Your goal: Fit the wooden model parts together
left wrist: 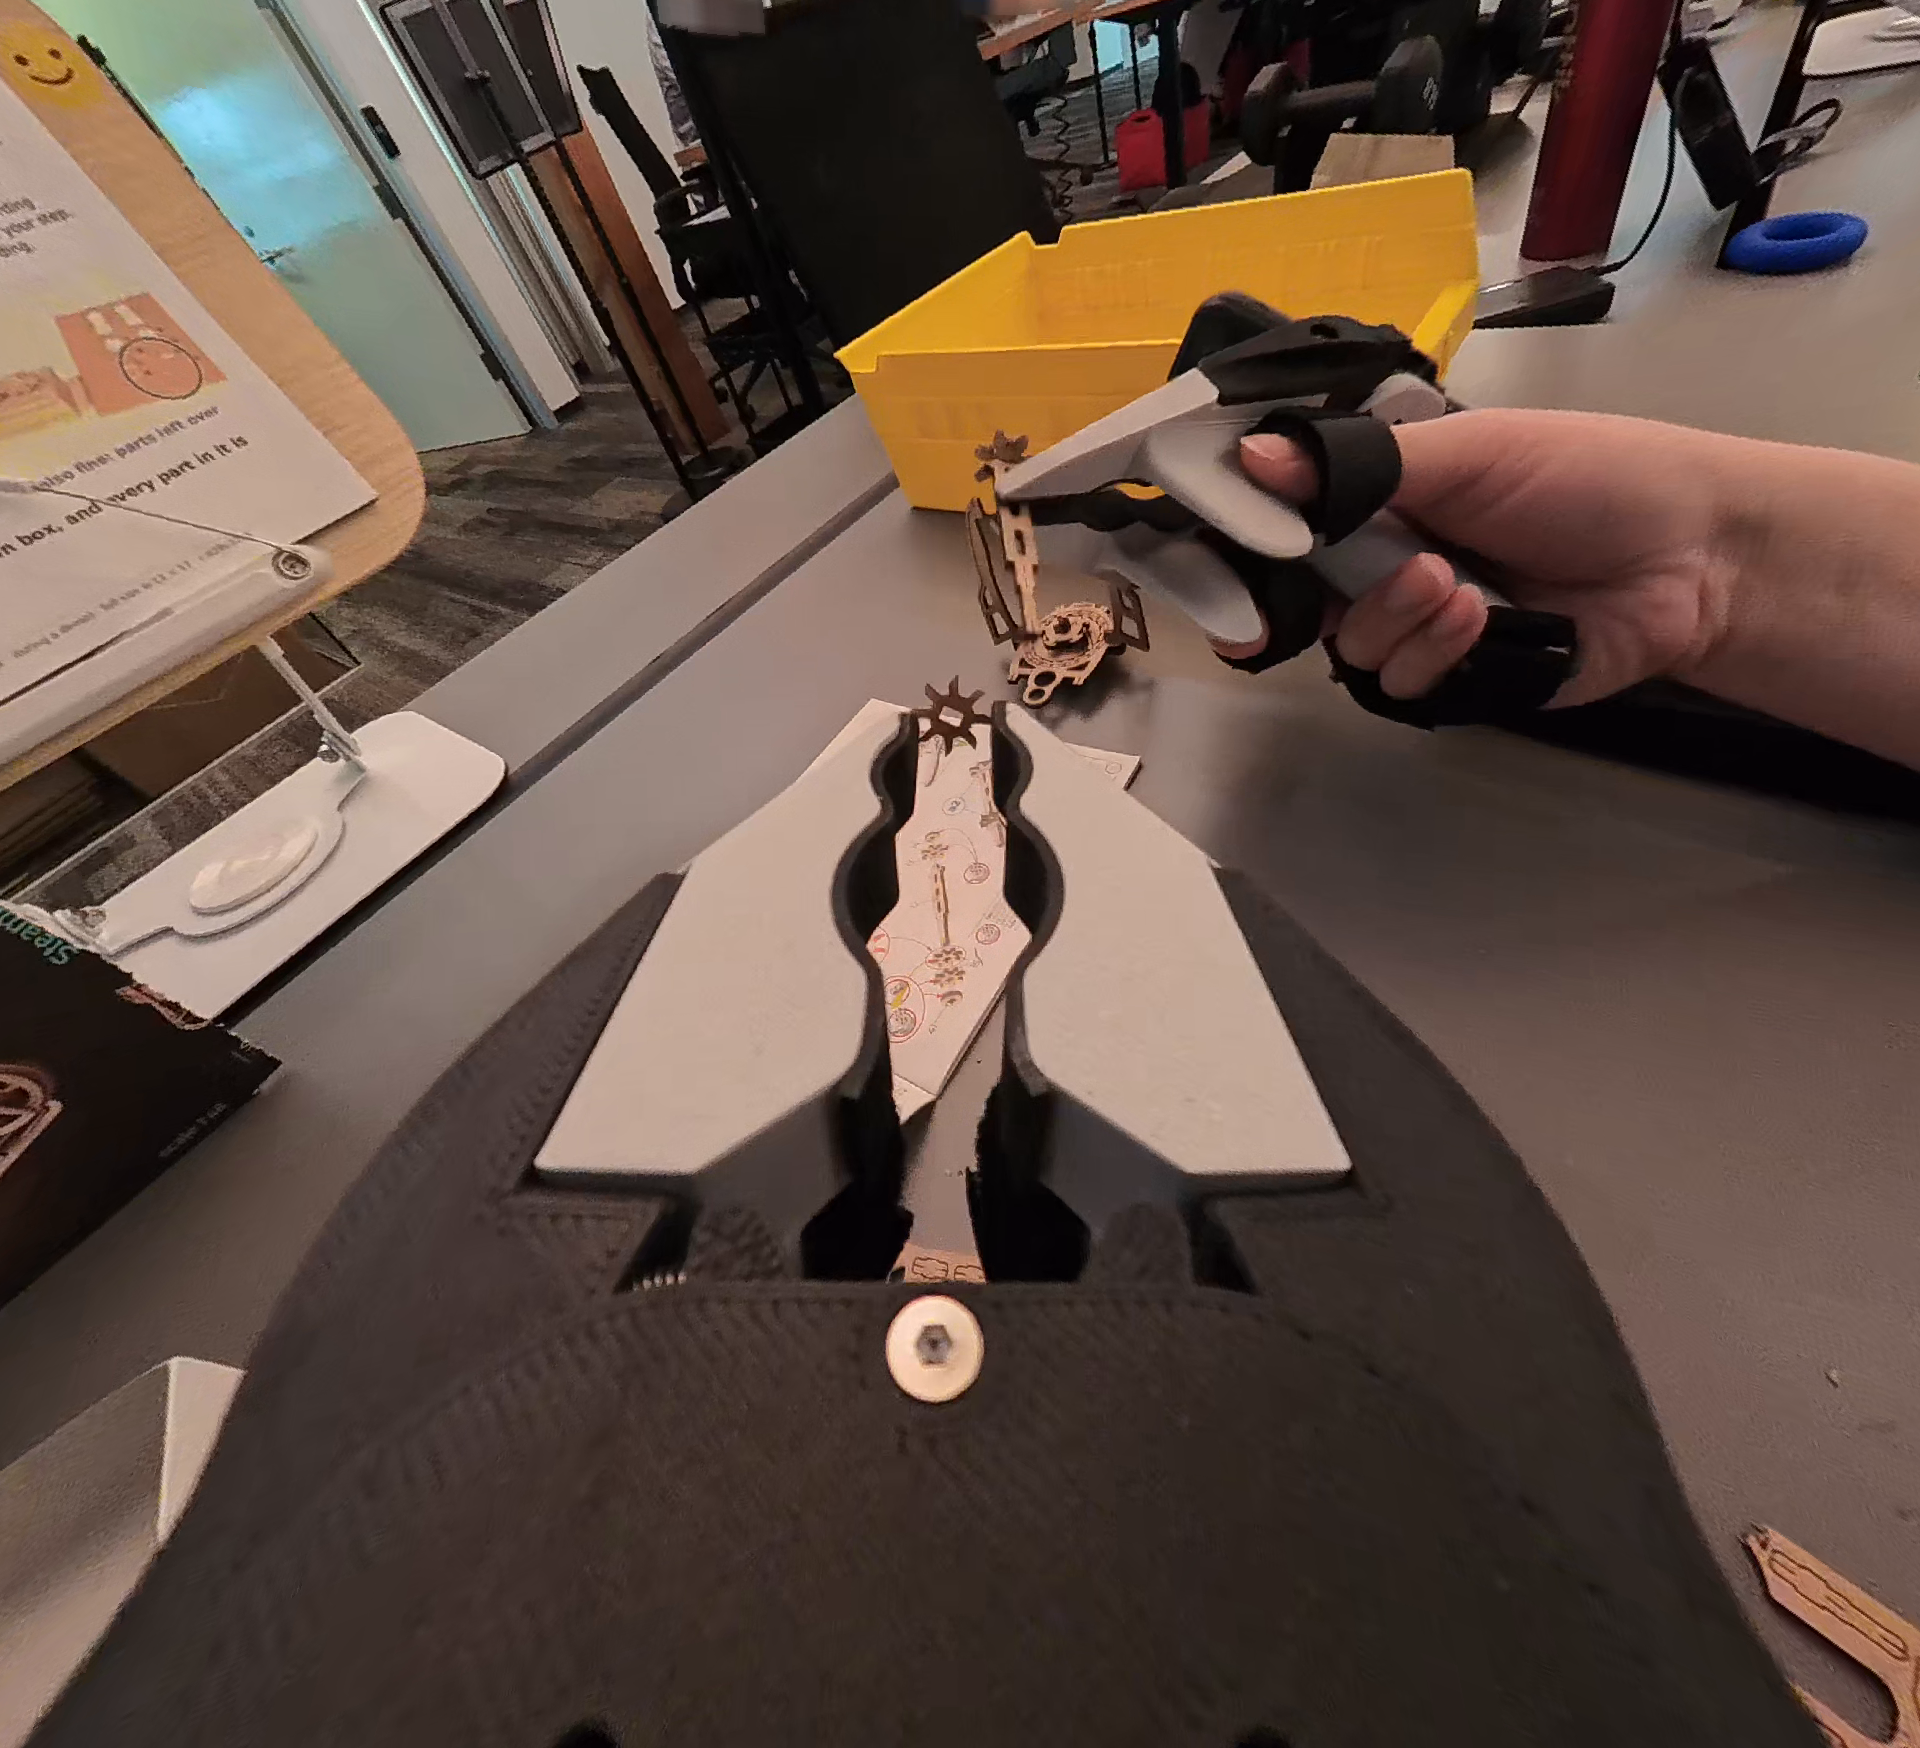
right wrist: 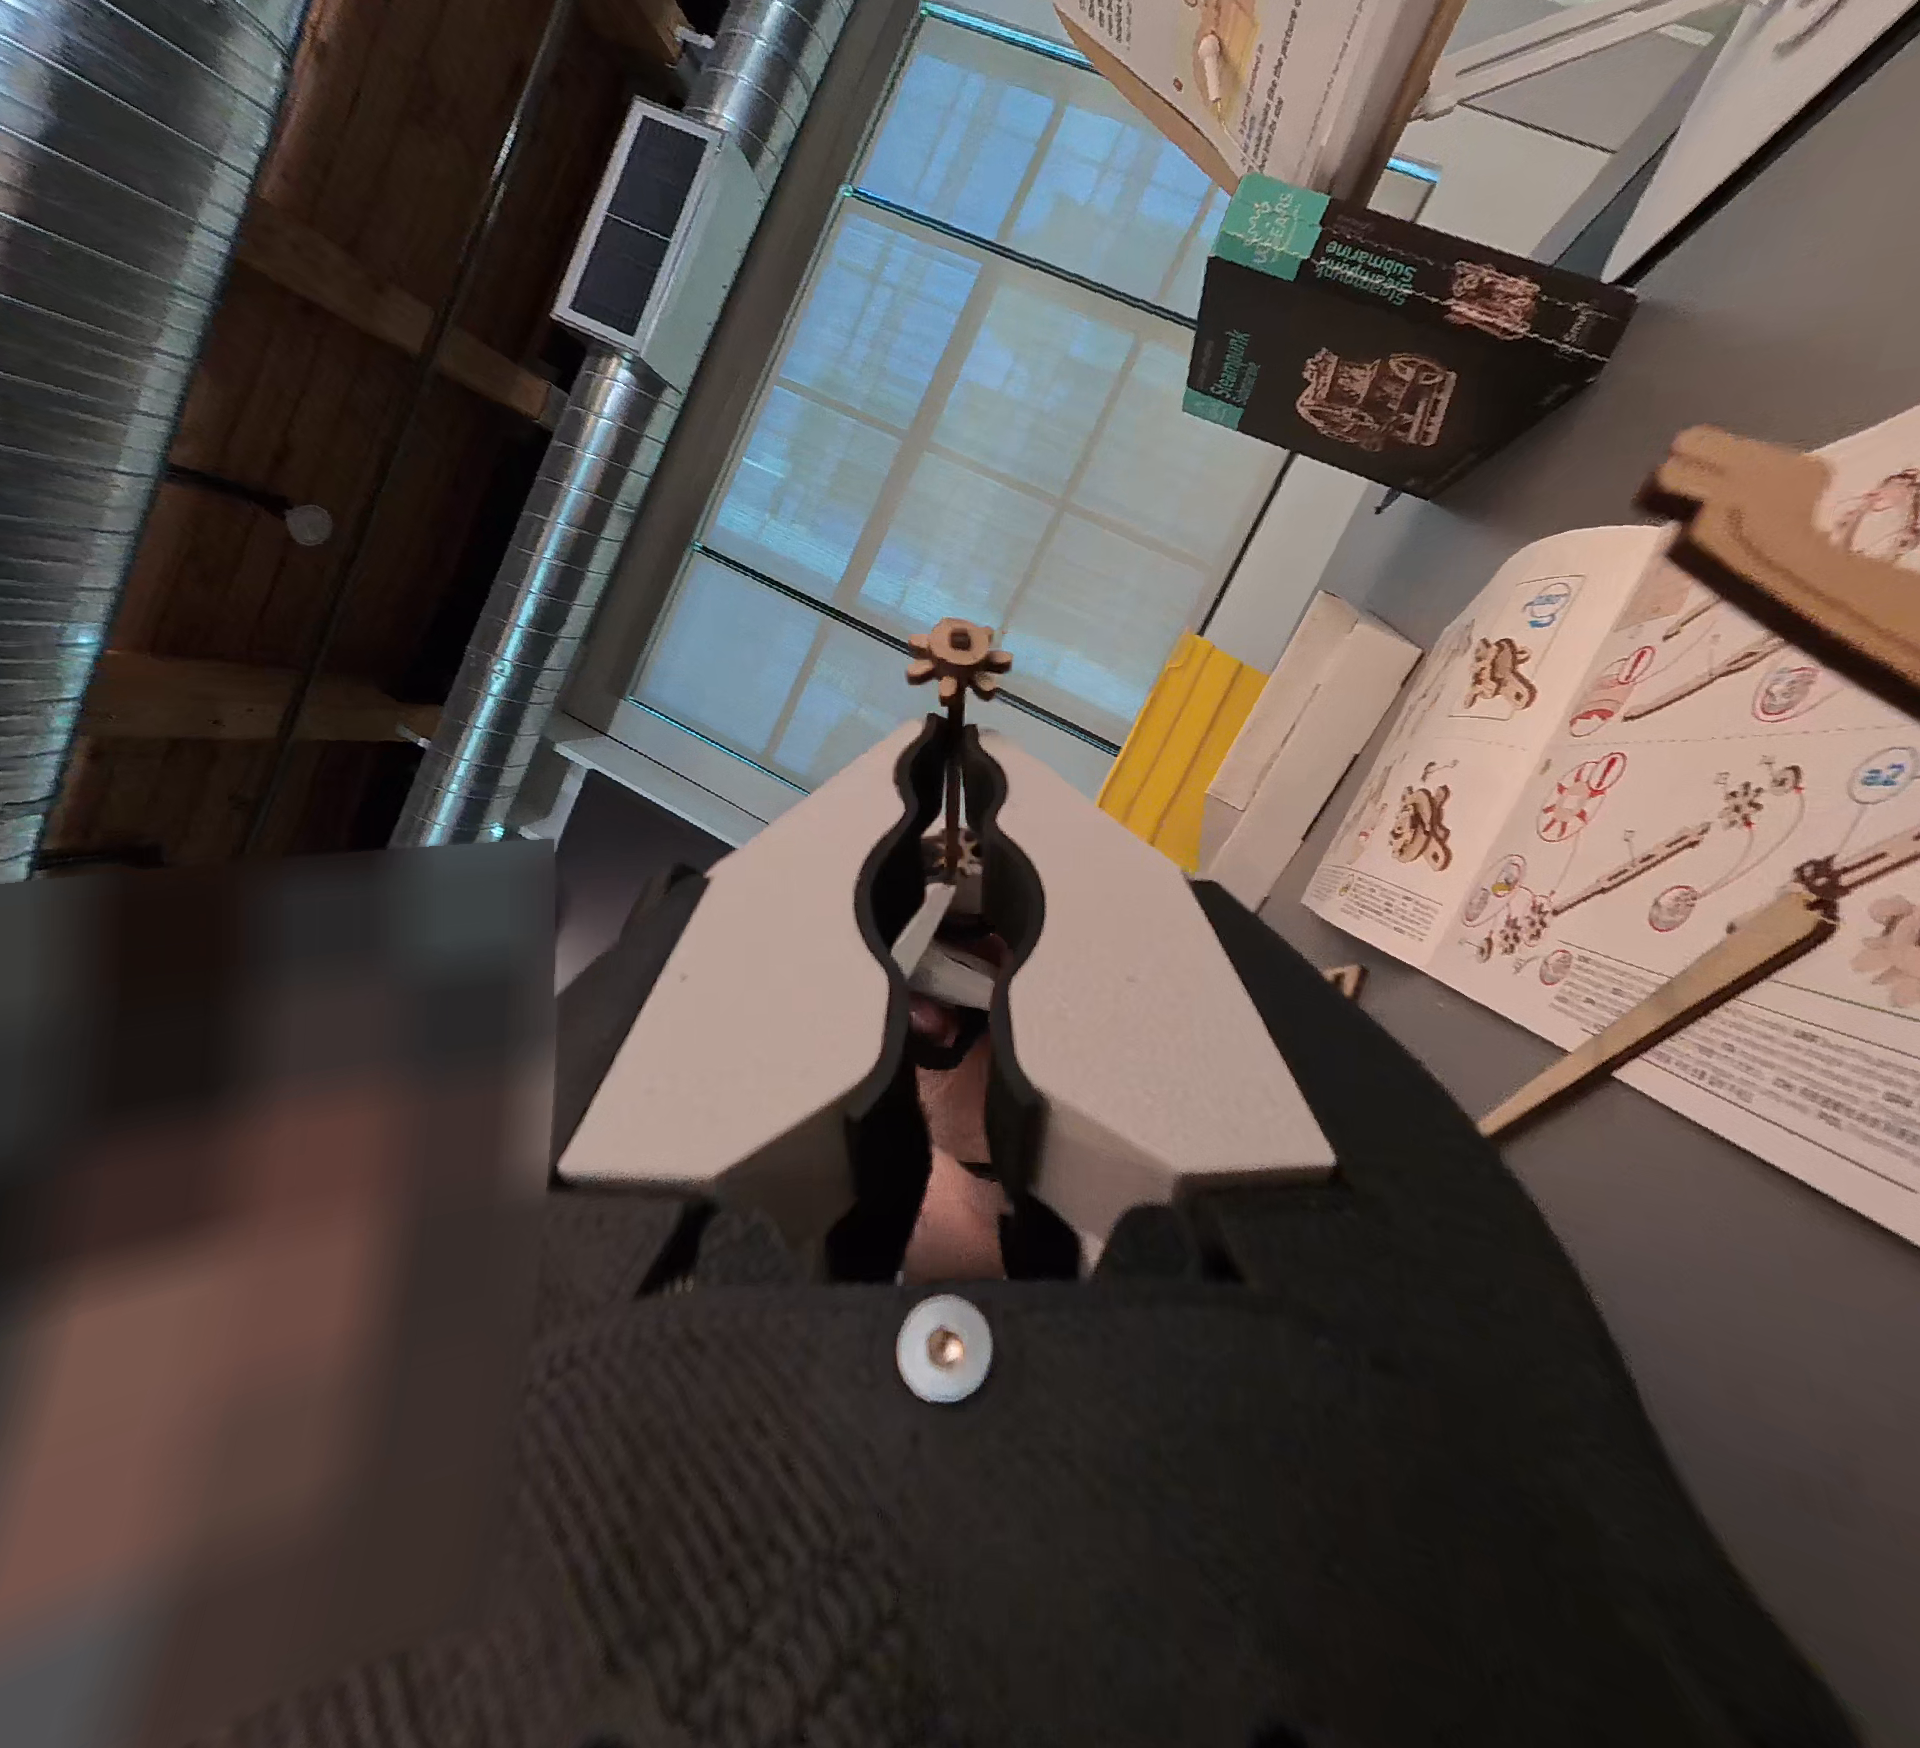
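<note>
Two hand-held grippers are in use. The left hand-held gripper (left wrist: 953,724) has its fingers pressed together on one small star-shaped gear (left wrist: 951,713), held just above the table (left wrist: 1455,971). The right hand-held gripper (left wrist: 1003,483), seen farther off in the left wrist view and held by a hand (left wrist: 1538,555), pinches a thin wooden strip (left wrist: 1016,545) topped by a second gear (left wrist: 1001,449); in its own view the right hand-held gripper (right wrist: 954,734) shows that gear (right wrist: 956,654) poking past the fingertips.

The strip's lower end joins the partly built model (left wrist: 1060,638), which sits on the table between the two grippers, just in front of one yellow bin (left wrist: 1143,327). Whether the strip is fully seated cannot be made out.

One instruction sheet (right wrist: 1662,815) lies on the table, mostly hidden under the left fingers in the left wrist view. One dark kit box (right wrist: 1392,358) stands nearby, cut off at the left wrist view's edge. One clipboard stand (left wrist: 156,410) holds a page at the left.

Loose wooden pieces (right wrist: 1652,1012) lie across the sheet; at least two show, both blurred and cut off by the frame. Another offcut (left wrist: 1839,1615) is cropped at the left wrist view's corner.
</note>
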### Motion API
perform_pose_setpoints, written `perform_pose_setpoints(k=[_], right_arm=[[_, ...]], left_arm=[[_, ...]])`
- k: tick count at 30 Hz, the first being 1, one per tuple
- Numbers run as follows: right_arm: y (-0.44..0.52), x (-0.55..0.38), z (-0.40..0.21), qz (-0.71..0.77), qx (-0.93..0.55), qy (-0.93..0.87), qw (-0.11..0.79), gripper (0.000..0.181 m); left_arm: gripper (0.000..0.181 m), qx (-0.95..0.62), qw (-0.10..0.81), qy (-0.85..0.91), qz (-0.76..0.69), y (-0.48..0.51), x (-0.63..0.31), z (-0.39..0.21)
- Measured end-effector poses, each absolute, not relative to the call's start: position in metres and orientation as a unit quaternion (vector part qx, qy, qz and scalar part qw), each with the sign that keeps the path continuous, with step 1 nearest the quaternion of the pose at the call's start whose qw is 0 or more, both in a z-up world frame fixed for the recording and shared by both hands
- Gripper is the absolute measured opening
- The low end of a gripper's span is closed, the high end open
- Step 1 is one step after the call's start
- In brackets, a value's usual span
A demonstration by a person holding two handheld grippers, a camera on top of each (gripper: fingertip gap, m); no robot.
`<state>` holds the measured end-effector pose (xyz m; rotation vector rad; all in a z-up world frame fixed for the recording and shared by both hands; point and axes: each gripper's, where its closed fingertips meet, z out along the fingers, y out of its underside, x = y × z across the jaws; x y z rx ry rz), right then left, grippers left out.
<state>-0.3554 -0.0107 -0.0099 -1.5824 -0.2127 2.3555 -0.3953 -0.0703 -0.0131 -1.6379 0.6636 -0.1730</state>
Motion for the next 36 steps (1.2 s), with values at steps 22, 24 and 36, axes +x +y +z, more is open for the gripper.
perform_pose_setpoints(k=[22,24,36], right_arm=[[-0.011,-0.354,-0.003,0.861,-0.499,-0.022,0.099,0.0],[-0.011,-0.354,-0.003,0.86,-0.5,-0.022,0.1,0.0],[-0.011,-0.355,-0.005,0.851,-0.512,-0.034,0.111,0.0]], left_arm=[[0.012,-0.719,0.622,0.311,0.016,-0.066,-0.405,-0.018],[0.012,-0.731,0.613,0.298,0.009,-0.062,-0.409,-0.021],[0.011,-0.781,0.581,0.225,-0.037,-0.045,-0.437,-0.04]])
